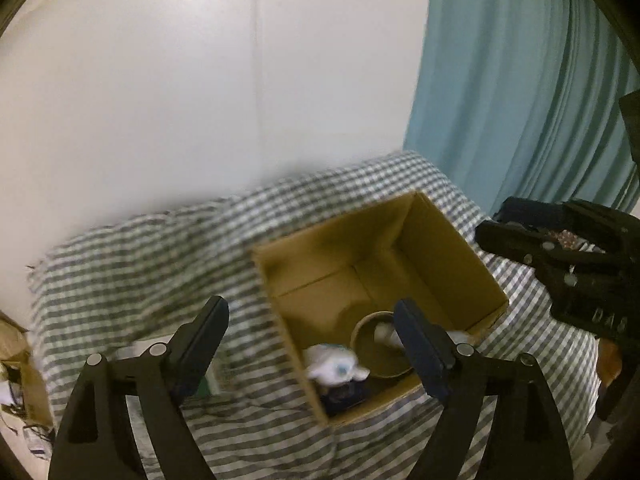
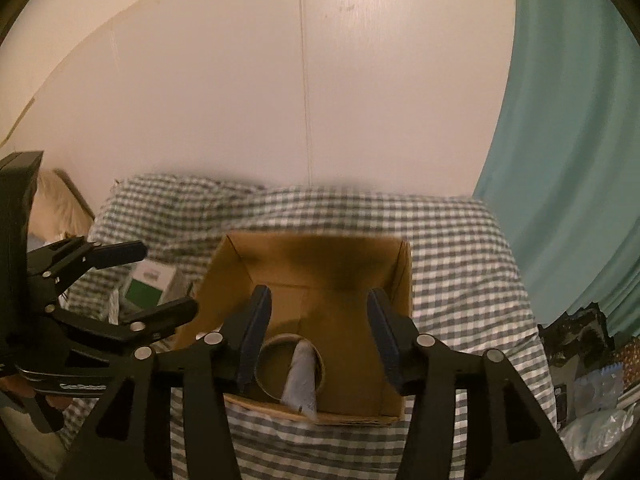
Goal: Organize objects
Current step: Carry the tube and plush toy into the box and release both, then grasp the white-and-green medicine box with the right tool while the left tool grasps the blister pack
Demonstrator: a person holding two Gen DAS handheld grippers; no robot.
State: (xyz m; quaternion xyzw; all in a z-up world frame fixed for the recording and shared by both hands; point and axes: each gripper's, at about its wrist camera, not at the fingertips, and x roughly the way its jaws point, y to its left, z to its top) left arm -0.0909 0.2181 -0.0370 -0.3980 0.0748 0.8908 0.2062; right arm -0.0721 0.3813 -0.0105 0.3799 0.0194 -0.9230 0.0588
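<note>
An open cardboard box (image 1: 440, 240) stands on the checked cloth (image 1: 160, 248); it also shows in the right wrist view (image 2: 320, 260). Inside lie a round brown bowl (image 1: 378, 354) with a pale item in it, a white soft toy (image 1: 334, 366) and a dark item. In the right wrist view the bowl (image 2: 272, 364) holds a grey-white roll (image 2: 300, 376). My left gripper (image 1: 312, 344) is open and empty over the box's near left wall. My right gripper (image 2: 320, 340) is open and empty above the box's near side. Each gripper shows in the other's view, at the edge.
A green-and-white carton (image 2: 148, 284) lies on the cloth left of the box. A teal curtain (image 1: 520, 80) hangs at the right, a white wall behind. A cardboard box (image 1: 24, 380) sits on the floor at the left. Clutter (image 2: 592, 380) lies at the right.
</note>
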